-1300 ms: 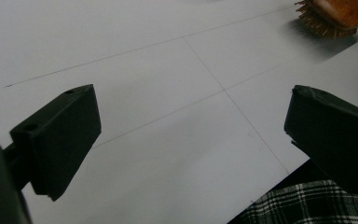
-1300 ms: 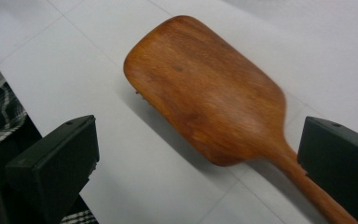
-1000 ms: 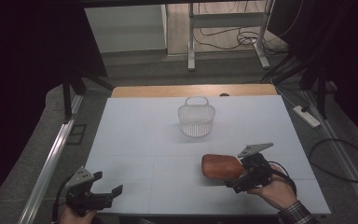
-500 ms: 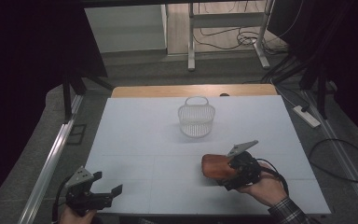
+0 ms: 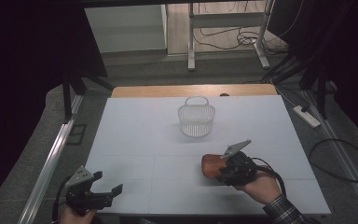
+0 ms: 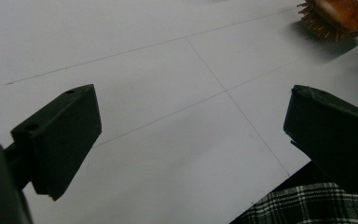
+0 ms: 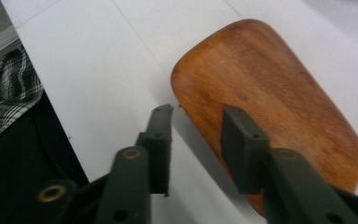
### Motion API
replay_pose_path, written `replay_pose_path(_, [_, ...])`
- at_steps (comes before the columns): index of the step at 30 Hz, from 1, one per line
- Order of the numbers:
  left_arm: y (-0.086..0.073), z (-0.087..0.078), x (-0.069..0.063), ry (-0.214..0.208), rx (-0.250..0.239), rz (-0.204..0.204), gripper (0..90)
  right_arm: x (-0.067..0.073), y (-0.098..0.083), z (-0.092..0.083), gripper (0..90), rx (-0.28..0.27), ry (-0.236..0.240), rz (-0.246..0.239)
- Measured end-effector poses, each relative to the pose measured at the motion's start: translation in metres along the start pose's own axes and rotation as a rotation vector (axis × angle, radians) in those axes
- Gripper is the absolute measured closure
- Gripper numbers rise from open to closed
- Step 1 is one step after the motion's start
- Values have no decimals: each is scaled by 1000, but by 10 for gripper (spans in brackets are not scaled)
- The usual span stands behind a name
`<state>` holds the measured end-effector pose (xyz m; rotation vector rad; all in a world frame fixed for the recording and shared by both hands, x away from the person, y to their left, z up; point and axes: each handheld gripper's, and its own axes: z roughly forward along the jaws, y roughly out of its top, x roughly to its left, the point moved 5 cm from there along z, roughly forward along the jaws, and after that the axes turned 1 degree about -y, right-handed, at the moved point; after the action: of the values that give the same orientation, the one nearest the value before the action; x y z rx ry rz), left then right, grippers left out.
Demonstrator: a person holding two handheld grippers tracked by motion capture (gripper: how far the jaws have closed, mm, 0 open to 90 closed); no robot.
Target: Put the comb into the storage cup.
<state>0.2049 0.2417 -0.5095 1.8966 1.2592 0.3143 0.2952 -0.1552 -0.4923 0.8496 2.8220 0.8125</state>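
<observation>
Right gripper view: the right hand-held gripper (image 7: 196,149) is seen narrowed about one long edge of the oval, brown wooden-backed scrubbing brush (image 7: 270,98). One jaw stands over the wooden back and the other outside the rim, above the white counter (image 7: 98,56). The jaws have just been closing, but firm pressing on the brush cannot be confirmed.

In the high view, the brush (image 5: 210,165) lies bristles down on the counter, nearer the person than the white wire basket (image 5: 196,117) and slightly right of it.

The left hand-held gripper (image 5: 103,195) is held spread and empty, well left of the brush.

It is judged that a sound grasp requires both jaws to be lowered past the wooden rim, so that the back's side faces are clamped. Closing should be finished before lifting, and the brush kept level, since a bite on the edge alone could slip.
</observation>
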Motion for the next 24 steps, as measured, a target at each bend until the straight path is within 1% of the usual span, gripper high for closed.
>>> replay_pose_path(1, [0, 0, 0, 0, -1, -1, 47, 0, 0, 1, 695, 3, 2, 1])
replay_pose_path(4, [0, 0, 0, -1, 0, 1, 47, 2, 3, 3, 832, 11, 23, -13])
replay_pose_path(5, [0, 0, 0, -1, 0, 1, 47, 2, 3, 3, 832, 11, 23, -13])
replay_pose_path(6, [0, 0, 0, -1, 0, 0, 47, 3, 4, 4, 893, 14, 33, -26])
replay_pose_path(11, [0, 1, 0, -1, 0, 0, 48, 4, 6, 11, 895, 33, 42, -50])
replay_pose_path(15, [1, 1, 0, -1, -1, -1, 48, 7, 6, 17, 895, 52, 47, -83])
replay_pose_path(18, [0, 1, 0, 0, -1, -2, 49, 8, 4, 22, 894, 64, 53, -90])
replay_pose_path(20, [0, 0, 0, 0, -2, -2, 49, 8, 3, 23, 895, 67, 55, -86])
replay_pose_path(24, [1, 1, 0, 1, -1, -1, 50, 7, -3, 32, 895, 92, 67, -89])
